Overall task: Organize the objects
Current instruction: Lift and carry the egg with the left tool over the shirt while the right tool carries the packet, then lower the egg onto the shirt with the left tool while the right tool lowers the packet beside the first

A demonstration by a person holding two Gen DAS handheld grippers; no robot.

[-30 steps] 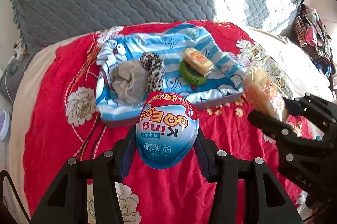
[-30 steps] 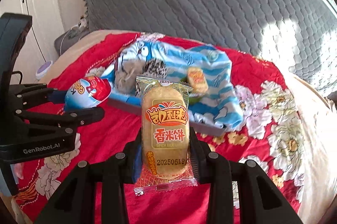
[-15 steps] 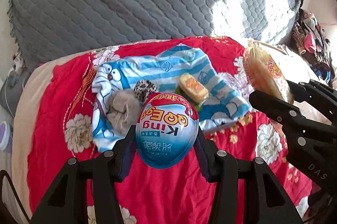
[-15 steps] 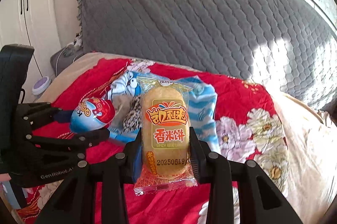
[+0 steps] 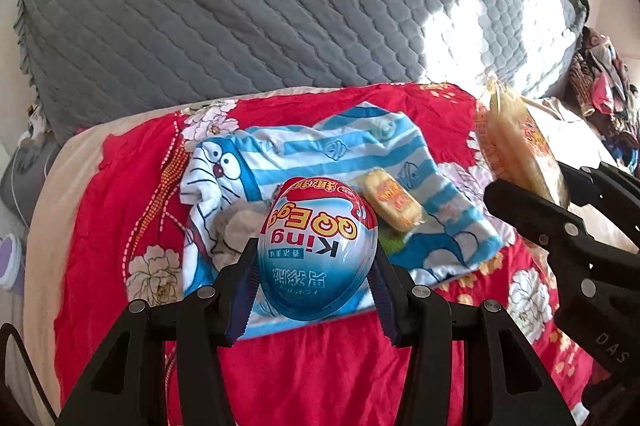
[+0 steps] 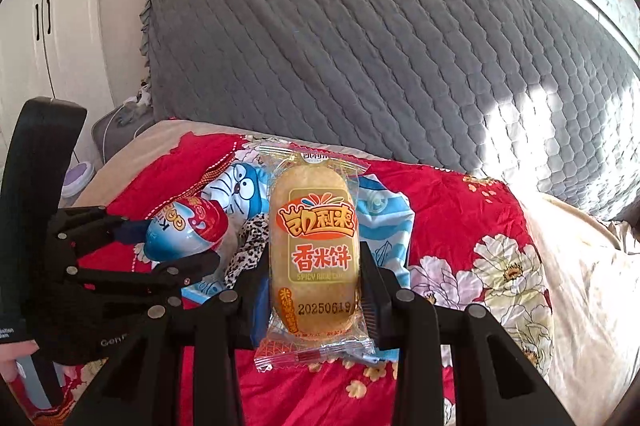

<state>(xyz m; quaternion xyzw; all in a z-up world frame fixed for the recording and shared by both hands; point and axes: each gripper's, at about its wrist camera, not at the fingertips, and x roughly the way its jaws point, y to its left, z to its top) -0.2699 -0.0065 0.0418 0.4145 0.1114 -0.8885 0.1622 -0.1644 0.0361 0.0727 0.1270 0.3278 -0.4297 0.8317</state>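
Both pairs of jaws are pinching something. Those of the left gripper (image 5: 316,266) press on the two sides of a blue and red plastic egg (image 5: 318,250), its printed label upside down in the left wrist view. Those of the right gripper (image 6: 314,290) clamp a rice cracker packet (image 6: 313,250) by its long edges, the packet standing upright with its clear crimped ends sticking out above and below. Both things are held up off the bed, over the near part of a red flowered blanket (image 5: 120,193), the egg to the left of the packet.

On the blanket beyond them lies a blue and white striped cartoon cloth (image 5: 340,153). On it rest a second, smaller cracker packet (image 5: 392,201) with a bit of something green (image 5: 390,240) just under its near end, a beige bundle of fabric (image 5: 236,226) near the cloth's left edge, and a leopard-print piece (image 6: 248,250) that shows only in the right wrist view, between the two grippers. I cannot tell what the green thing is.

At the far edge of the blanket rises a grey quilted headboard cover (image 5: 260,5), sunlit at its right end. A heap of clothes (image 5: 604,97) sits past the bed's right edge. A fingertip (image 6: 16,350) of the person shows at the left gripper's handle.
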